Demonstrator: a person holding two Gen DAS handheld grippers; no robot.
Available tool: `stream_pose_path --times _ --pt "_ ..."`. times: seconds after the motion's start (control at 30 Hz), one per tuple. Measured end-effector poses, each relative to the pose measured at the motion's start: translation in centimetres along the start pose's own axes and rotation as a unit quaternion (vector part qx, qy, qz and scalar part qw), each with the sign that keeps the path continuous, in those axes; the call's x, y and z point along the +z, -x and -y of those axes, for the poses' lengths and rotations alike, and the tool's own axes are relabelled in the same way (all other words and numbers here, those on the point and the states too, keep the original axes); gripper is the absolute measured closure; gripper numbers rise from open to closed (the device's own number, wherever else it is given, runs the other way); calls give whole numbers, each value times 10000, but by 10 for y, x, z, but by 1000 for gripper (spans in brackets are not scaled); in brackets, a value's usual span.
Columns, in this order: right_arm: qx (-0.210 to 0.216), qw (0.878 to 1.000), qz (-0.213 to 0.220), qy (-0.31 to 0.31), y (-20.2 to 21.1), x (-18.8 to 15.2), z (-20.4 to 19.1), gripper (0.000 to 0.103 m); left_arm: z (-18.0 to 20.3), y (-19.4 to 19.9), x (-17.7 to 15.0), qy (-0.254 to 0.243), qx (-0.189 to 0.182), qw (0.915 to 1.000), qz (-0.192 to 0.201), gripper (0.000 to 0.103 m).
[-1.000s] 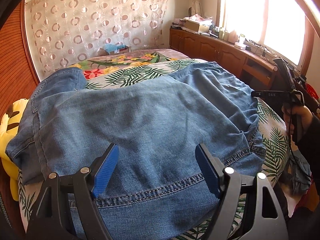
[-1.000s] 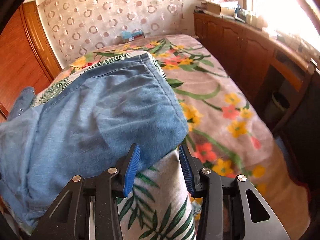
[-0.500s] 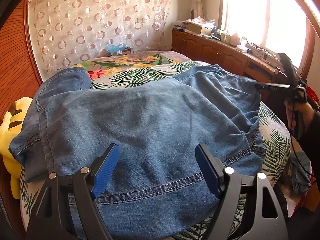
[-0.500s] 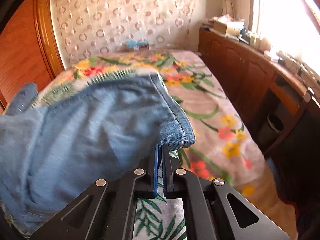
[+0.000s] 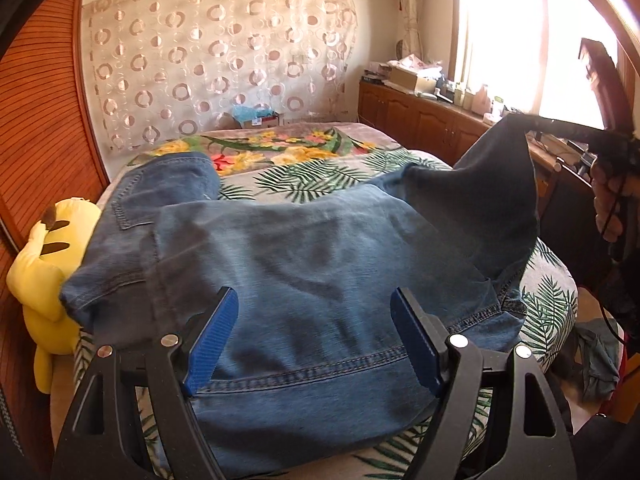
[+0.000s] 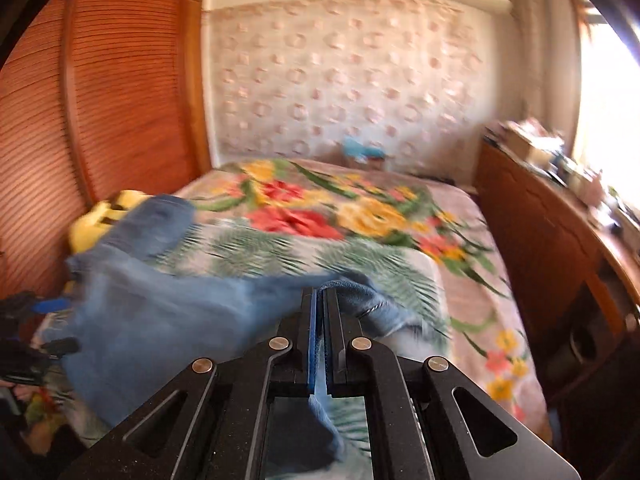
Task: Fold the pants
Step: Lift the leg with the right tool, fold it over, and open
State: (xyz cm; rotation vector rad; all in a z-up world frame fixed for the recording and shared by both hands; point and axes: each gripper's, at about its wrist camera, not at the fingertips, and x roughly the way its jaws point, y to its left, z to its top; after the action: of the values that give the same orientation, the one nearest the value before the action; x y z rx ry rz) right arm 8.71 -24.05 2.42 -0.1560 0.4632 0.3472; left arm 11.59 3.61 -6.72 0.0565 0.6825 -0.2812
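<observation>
Blue denim pants (image 5: 304, 280) lie spread across the flowered bed (image 5: 304, 168), waistband nearest the left wrist camera. My left gripper (image 5: 314, 340) hovers open just above the waistband, with cloth below the blue pads but not pinched. My right gripper (image 6: 320, 300) is shut on the hem of one pant leg (image 6: 360, 300), with denim squeezed between its pads. In the left wrist view that leg (image 5: 500, 184) is pulled up off the bed toward the right gripper (image 5: 532, 122), held by a hand (image 5: 608, 196) at the right edge. The right wrist view is motion-blurred.
A yellow plush toy (image 5: 44, 264) lies at the bed's left edge beside the wooden wardrobe (image 5: 36, 120). A wooden cabinet (image 5: 420, 120) with clutter runs under the window on the right. Dark cloth (image 5: 596, 356) lies on the floor at the bed's right corner.
The right gripper went from open around the leg hem to shut on it, then lifted it up and across the bed. The left gripper has risen slightly and stayed open.
</observation>
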Motion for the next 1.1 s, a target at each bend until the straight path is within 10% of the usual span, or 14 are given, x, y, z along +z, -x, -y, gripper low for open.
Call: stream_pose_path --times 0.33,1.1 --pt "1045 9936 -255 347 -1 -4 -54 100 -12 1 -4 115 57 9999 -8 24" --pt "714 9964 -454 59 -9 -17 -31 70 42 -29 18 -366 -328 9987 -132 24"
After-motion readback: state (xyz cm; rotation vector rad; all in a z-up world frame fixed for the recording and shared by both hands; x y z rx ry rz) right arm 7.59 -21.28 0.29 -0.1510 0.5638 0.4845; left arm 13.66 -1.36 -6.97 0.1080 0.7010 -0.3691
